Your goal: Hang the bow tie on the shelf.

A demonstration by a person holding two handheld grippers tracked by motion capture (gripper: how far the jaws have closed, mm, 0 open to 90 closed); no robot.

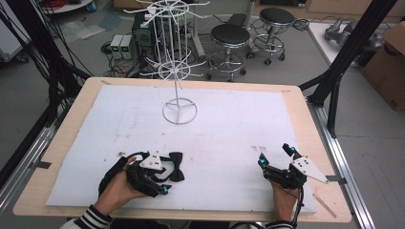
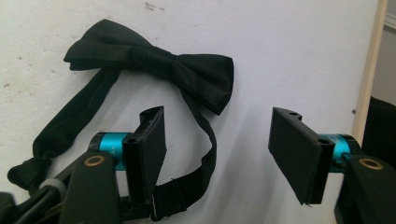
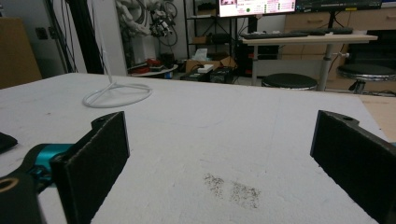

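The left tongs (image 2: 217, 151) hover apart over the black bow tie (image 2: 154, 63), which lies flat on the counter (image 1: 229, 133) (strap looping beneath one jaw). The right tongs (image 1: 276, 157) wait apart, empty. Next, probably: lower, clamp the tie, carry it toward the wire rack (image 1: 177, 71).

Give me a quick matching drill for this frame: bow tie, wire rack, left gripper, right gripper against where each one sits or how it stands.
Things:
1. bow tie
2. wire rack
3. left gripper
4. right gripper

States:
A. open over bare white sheet, nothing between the jaws
B. stands upright at the far middle of the table
C. lies flat on the sheet at the near left
D. open, with one jaw beside the black strap

Pairs: 1-C, 2-B, 3-D, 4-A
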